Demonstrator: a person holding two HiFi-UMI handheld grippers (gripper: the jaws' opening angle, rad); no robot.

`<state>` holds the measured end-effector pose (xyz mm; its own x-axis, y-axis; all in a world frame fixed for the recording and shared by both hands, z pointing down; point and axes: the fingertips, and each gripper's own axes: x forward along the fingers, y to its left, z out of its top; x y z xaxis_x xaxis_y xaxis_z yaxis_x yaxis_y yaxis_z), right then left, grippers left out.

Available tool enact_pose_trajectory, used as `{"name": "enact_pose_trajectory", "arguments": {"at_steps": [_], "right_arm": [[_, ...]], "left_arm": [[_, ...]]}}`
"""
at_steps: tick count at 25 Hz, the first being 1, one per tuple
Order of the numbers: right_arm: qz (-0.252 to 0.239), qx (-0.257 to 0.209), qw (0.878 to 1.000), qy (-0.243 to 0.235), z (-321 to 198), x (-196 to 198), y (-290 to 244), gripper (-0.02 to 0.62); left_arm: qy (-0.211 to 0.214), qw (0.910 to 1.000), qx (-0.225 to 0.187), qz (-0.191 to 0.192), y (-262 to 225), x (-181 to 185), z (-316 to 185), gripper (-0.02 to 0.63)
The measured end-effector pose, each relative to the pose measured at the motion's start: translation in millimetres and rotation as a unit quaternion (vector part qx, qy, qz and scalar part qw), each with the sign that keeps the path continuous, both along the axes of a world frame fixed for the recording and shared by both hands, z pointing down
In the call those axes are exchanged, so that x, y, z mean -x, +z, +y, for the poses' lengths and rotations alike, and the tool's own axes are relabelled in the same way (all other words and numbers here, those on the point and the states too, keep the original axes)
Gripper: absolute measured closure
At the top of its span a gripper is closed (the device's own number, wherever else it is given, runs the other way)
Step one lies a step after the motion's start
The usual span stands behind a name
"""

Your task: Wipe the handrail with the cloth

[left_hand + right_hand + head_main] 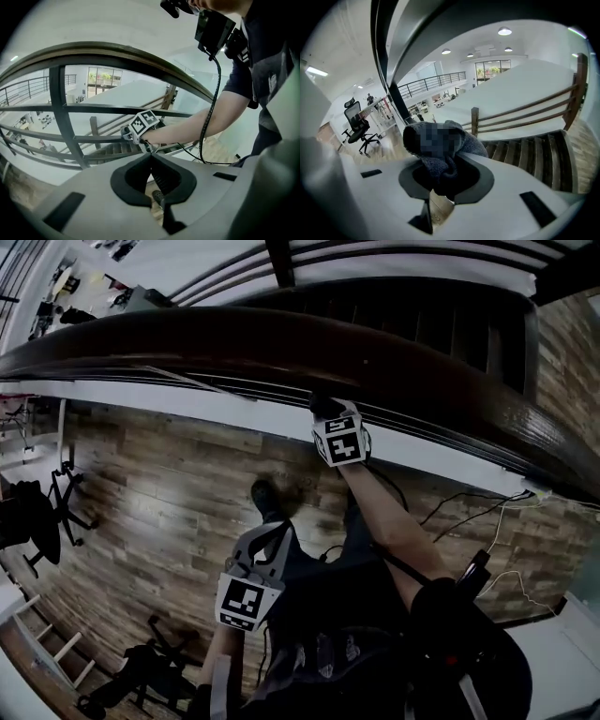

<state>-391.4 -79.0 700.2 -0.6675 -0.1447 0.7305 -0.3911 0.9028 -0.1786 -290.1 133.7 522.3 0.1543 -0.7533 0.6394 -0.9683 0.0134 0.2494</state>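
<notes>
My right gripper (326, 411) is clenched on the dark grey cloth (461, 143), bunched at the wooden handrail (187, 343). The cloth looks soft, light and compliant, so I should grip a thick fold to prevent pull-out. My left gripper (151, 158) is closed on nothing and held low. No legible writing; the marker cube (339, 439) carries patterns only.

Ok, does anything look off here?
Nothing stands out. The right gripper holds the cloth bunched in its jaws at the handrail; the left gripper is shut, empty and held low. Only loose cables trail across the floor.
</notes>
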Motion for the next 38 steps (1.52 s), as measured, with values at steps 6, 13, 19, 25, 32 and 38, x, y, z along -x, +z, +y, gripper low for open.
{"name": "enact_pose_trajectory", "arguments": {"at_steps": [6, 13, 19, 25, 32, 38], "right_arm": [[0.014, -0.009, 1.0, 0.025, 34.8, 92.5, 2.7, 0.528], [0.007, 0.008, 0.999, 0.048, 86.8, 197.5, 6.5, 0.528], [-0.025, 0.026, 0.997, 0.068, 97.0, 223.5, 4.7, 0.528], [-0.126, 0.05, 0.989, 0.062, 119.8, 184.4, -116.0, 0.528], [-0.164, -0.013, 0.986, 0.038, 111.0, 204.3, -204.3, 0.528], [-0.067, -0.079, 0.995, 0.001, 98.9, 237.3, -175.6, 0.529]], "left_arm": [[0.029, 0.9989, -0.014, 0.034, 9.0, 79.6, 60.9, 0.598], [-0.055, 0.9978, -0.022, 0.028, 10.5, 188.0, 129.6, 0.598], [-0.064, 0.9967, -0.01, 0.05, 25.3, 212.7, 162.0, 0.598], [-0.032, 0.9987, -0.011, 0.037, 19.6, 219.2, 172.0, 0.598], [0.032, 0.9992, -0.023, -0.009, -9.2, 226.0, 150.6, 0.598], [0.082, 0.9945, -0.021, -0.06, -26.9, 222.5, 139.8, 0.598]]}}
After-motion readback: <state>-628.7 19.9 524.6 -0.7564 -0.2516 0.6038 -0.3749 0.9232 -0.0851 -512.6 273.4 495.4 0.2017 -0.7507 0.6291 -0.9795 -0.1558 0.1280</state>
